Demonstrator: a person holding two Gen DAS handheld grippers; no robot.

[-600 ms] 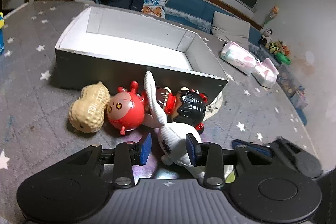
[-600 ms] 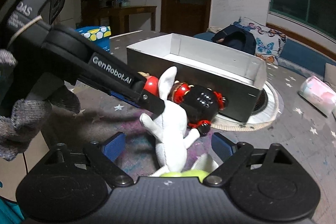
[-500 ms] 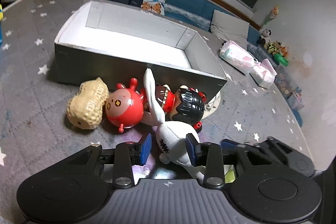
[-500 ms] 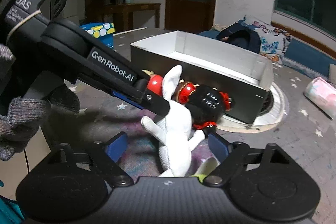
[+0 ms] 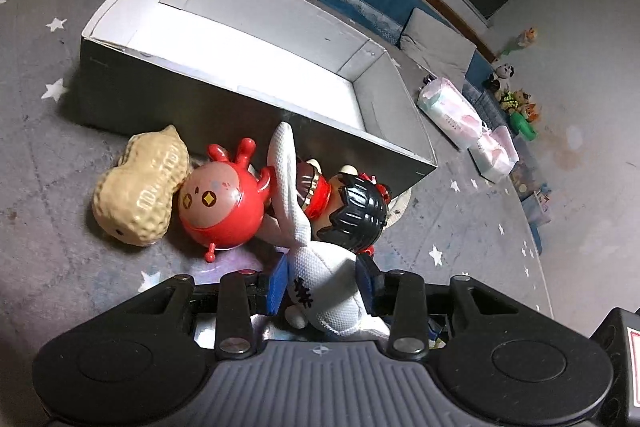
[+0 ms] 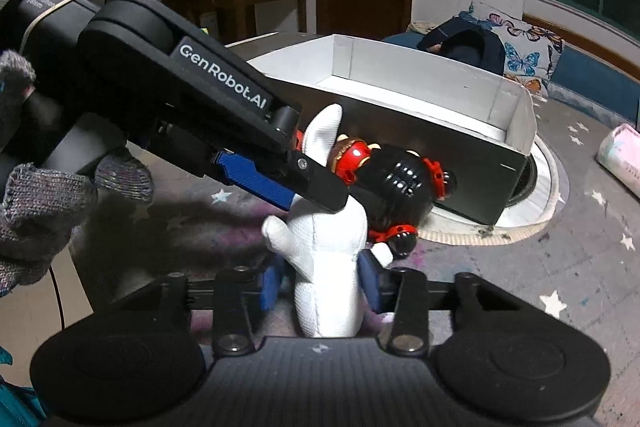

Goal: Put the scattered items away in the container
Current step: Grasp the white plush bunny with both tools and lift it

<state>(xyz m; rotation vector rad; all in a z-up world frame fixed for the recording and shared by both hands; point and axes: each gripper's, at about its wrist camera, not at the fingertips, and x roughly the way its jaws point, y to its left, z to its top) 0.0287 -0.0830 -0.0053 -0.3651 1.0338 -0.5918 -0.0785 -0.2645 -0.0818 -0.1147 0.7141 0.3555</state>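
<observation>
Barely started, judging by the box (image 5: pixel 180 103): shows only a bare white floor inside, as far as can be seen. Still to be put in, all lying on the star-patterned table (image 5: pixel 36 155) against the near wall of the box: a peanut (image 5: pixel 140 187) at the left, a round red toy (image 5: pixel 220 203) touching it, a black-haired doll (image 5: pixel 352 211) to the right, and a white rabbit (image 6: pixel 324 247) nearest of all, one ear leaning up across the red toy and the doll.

Gripped at both ends, that rabbit. Clamped round the head by the left tongs (image 5: pixel 322 279), set wide, with the blue pads seemingly pressed to either cheek. Pinched round the body by the right tongs (image 6: pixel 320 283), drawn in close on the soft cloth. Steadied from the left by a gloved hand (image 6: pixel 32 219).

Probably the first pick, then: lift the rabbit over the near wall, drop it in, then come back for the other three.
</observation>
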